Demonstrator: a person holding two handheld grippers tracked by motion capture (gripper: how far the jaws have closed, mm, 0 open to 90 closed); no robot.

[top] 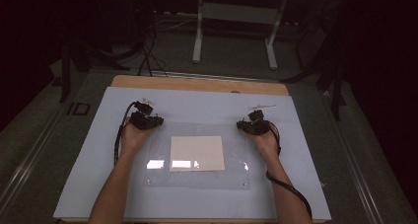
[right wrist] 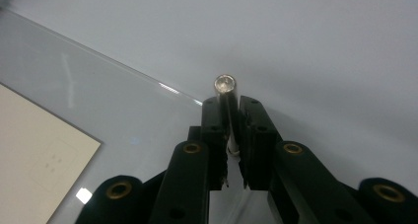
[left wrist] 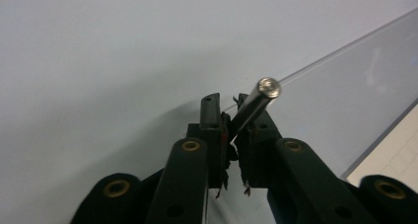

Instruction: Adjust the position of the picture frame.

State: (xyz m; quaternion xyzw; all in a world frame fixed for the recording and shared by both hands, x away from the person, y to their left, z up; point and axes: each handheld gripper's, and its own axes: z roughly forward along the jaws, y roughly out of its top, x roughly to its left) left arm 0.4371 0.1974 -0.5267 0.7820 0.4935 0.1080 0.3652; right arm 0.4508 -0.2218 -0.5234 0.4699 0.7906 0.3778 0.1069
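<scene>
i see my left gripper (left wrist: 227, 116) fingers holding a metal rod (left wrist: 256, 104), my right gripper (right wrist: 229, 116) fingers holding another rod (right wrist: 226, 96), both above the tabletop (top: 197, 105).

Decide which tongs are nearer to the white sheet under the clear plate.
Roughly equal, left perhaps slightly nearer. Left tongs sit beyond the white sheet's far-left corner; right tongs beyond its far-right corner, both apart from it.

From my remote seat I see a dark room: grey carpet floor (top: 231, 56), a white-legged table frame (top: 236, 21) at twelve o'clock, black cables (top: 148, 56) at eleven o'clock, and dark curtains (top: 384, 86) at three o'clock.
</scene>
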